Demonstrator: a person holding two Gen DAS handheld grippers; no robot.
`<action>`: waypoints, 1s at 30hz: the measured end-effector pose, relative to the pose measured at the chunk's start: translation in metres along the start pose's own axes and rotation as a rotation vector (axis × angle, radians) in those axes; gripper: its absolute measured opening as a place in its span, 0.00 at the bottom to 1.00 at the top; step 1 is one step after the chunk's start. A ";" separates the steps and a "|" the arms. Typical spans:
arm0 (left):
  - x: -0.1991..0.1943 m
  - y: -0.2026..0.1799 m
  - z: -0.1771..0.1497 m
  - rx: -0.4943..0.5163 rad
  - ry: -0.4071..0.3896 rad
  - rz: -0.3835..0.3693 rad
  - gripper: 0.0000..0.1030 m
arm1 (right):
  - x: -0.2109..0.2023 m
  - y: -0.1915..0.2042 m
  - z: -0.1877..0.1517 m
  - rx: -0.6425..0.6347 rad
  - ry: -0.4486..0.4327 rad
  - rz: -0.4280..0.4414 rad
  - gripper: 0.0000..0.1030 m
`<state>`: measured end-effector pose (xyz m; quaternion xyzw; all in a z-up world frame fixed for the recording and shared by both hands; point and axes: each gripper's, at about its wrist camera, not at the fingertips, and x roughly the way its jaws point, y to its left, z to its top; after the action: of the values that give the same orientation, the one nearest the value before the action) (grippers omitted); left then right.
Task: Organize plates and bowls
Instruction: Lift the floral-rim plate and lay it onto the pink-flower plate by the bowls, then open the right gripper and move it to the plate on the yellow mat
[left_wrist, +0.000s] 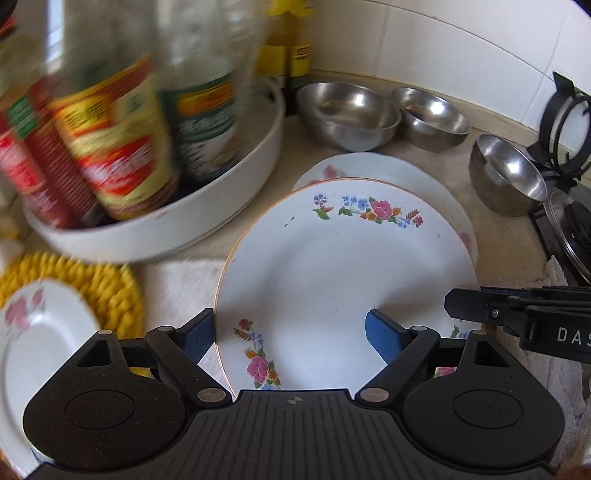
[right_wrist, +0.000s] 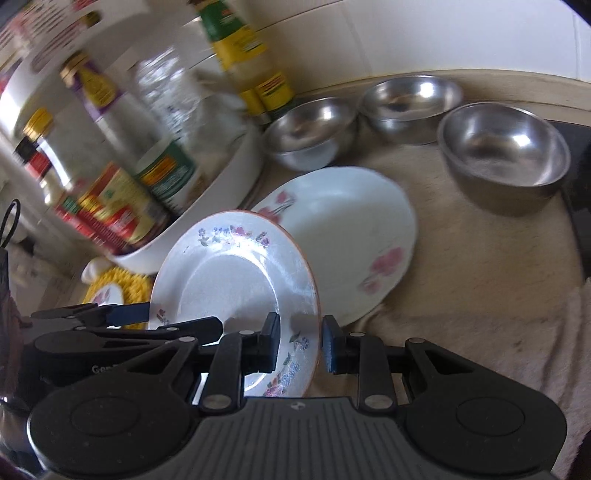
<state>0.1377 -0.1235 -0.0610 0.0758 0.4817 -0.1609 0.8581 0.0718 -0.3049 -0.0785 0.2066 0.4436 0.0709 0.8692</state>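
Legibly, "DAS" on right gripper (left_wrist: 452, 306); floral plate (left_wrist: 332, 273)

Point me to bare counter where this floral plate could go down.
Free: the beige counter between the pink-flower plate and the steel bowls, running toward the towel. Crowded: the left side, with the bottle tray and yellow trivet.
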 end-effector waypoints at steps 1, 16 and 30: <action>0.004 -0.003 0.004 0.009 0.000 -0.003 0.87 | 0.000 -0.002 0.002 0.008 -0.006 -0.008 0.45; 0.063 -0.032 0.057 0.021 -0.014 -0.062 0.90 | 0.033 -0.049 0.047 0.098 -0.061 -0.098 0.45; 0.063 -0.026 0.055 0.011 -0.017 -0.036 0.87 | 0.030 -0.042 0.053 0.012 -0.129 -0.211 0.44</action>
<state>0.2028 -0.1765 -0.0853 0.0704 0.4748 -0.1795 0.8587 0.1298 -0.3492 -0.0906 0.1683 0.4066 -0.0370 0.8972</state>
